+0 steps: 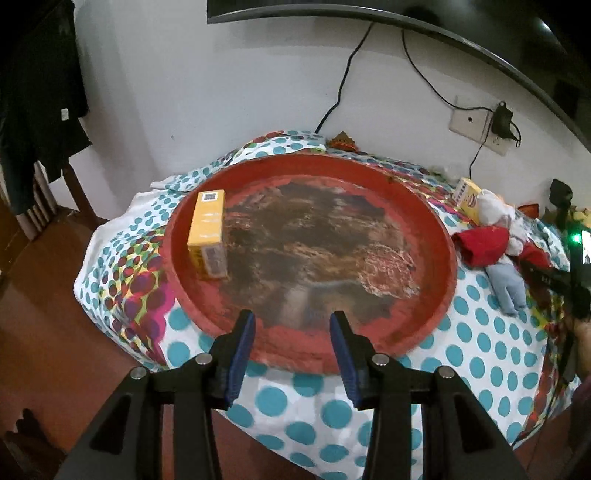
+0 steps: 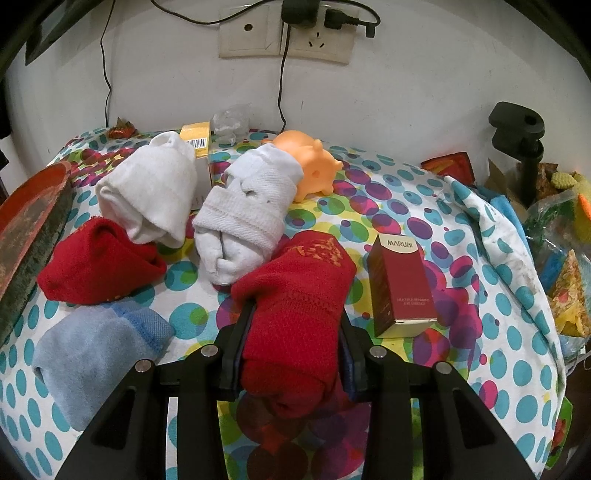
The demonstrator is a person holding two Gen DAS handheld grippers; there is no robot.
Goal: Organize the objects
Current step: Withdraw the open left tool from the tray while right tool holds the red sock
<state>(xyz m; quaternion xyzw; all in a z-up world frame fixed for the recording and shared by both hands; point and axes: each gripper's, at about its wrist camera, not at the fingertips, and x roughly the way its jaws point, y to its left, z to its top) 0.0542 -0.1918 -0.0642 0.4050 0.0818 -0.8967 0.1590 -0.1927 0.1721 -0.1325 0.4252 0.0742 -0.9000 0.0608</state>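
Wall: plain white painted wall (image 1: 221,92) is standing behind the table.
Sockets: beige wall socket plate (image 2: 284,35) is carrying black plugs and cables.
Floor: reddish-brown glossy floor (image 1: 44,295) is showing.
Left edge: possibly dark clothes (image 1: 40,96) are hanging.
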